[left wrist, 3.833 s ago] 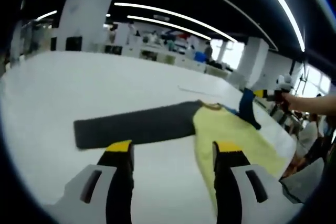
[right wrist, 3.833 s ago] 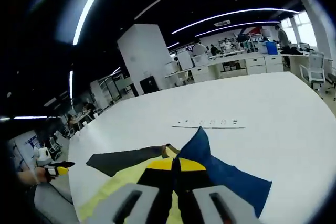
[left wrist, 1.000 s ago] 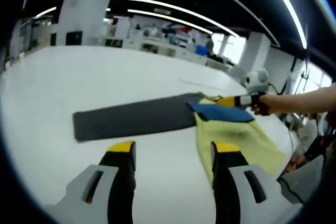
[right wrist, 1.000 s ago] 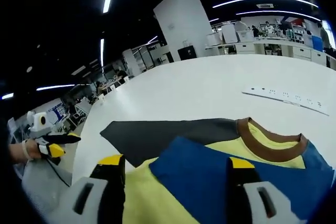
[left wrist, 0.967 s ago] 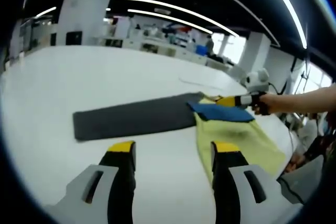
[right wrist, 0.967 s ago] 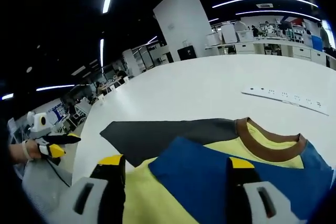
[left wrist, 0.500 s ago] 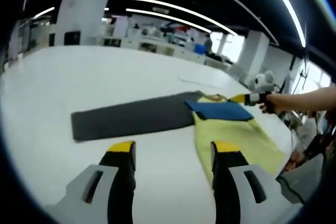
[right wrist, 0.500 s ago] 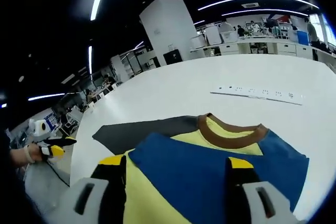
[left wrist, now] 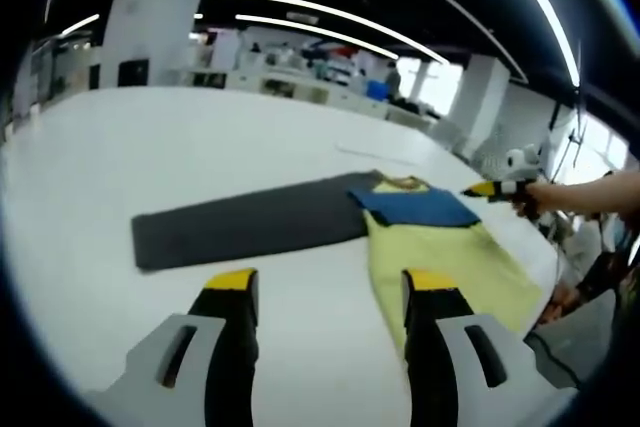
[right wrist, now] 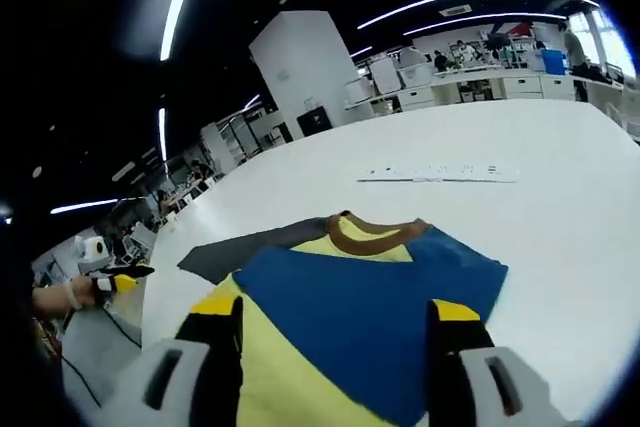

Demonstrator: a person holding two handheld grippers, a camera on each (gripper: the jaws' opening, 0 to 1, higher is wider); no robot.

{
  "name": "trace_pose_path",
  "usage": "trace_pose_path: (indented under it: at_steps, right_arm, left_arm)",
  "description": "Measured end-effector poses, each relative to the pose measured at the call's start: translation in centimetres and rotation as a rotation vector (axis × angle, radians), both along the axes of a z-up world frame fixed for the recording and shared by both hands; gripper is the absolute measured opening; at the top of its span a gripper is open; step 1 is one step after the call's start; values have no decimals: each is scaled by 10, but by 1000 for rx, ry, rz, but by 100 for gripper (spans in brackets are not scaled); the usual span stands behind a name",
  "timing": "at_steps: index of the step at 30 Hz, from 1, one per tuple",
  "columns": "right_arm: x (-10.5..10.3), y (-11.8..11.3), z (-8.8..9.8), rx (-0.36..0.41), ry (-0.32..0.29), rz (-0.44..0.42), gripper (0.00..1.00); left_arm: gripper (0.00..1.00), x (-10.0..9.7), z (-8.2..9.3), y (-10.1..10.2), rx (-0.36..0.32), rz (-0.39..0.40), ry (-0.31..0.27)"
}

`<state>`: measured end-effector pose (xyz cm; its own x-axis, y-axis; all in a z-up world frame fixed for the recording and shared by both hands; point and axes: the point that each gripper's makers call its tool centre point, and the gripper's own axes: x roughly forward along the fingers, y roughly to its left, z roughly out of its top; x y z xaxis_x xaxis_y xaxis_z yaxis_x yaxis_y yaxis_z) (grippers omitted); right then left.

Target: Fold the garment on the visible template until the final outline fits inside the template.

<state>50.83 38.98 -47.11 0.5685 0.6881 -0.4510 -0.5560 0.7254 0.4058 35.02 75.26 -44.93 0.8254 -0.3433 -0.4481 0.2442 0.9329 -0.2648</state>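
Observation:
A yellow shirt (left wrist: 440, 257) with a brown collar (right wrist: 365, 232) lies flat on the white table. Its blue sleeve (left wrist: 415, 207) is folded across the chest (right wrist: 370, 297). The dark grey template (left wrist: 250, 227) stretches leftward from the collar end, and the shirt covers its near end (right wrist: 240, 247). My left gripper (left wrist: 325, 292) hovers open over bare table, short of both. My right gripper (right wrist: 335, 312) is open above the shirt and holds nothing. A hand holds it at the table's right side (left wrist: 495, 187), apart from the cloth.
A white power strip (right wrist: 440, 173) lies on the table beyond the collar. The left gripper (right wrist: 120, 279), held in a hand, shows at the table's near-left edge. Desks, chairs and a white pillar stand far behind. A person's arm (left wrist: 600, 192) reaches in from the right.
The right gripper, earlier shut on the lifted blue sleeve, has laid it across the chest, opened and drawn back from the shirt. The left gripper has stayed put.

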Motion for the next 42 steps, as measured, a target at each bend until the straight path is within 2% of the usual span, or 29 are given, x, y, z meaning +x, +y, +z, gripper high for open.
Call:
trace_pose_path:
  at_steps: [6, 9, 11, 14, 19, 29, 37, 42]
  right_arm:
    - [-8, -27, 0, 27, 29, -69, 64]
    - [-12, -34, -1, 54, 57, -95, 56]
    - [-16, -37, -3, 44, 57, -99, 52]
    - [-21, -43, -8, 48, 89, -107, 46]
    - [-29, -48, -15, 54, 118, -128, 43]
    - [-38, -57, -38, 83, 228, -204, 23]
    - [-42, -48, -43, 133, 280, -216, 18]
    - [-41, -45, -42, 165, 298, -242, 8]
  left_arm:
    - [54, 0, -1, -1, 3, -4, 3]
    - [54, 0, -1, -1, 4, -4, 4]
    - [54, 0, -1, -1, 4, -4, 4]
    - [54, 0, -1, 0, 5, -3, 4]
    - [54, 1, -2, 0, 6, -2, 5]
    - [54, 0, -2, 1, 10, 0, 8]
    - [54, 0, -4, 1, 13, -2, 15]
    - [54, -1, -4, 2, 13, 3, 16]
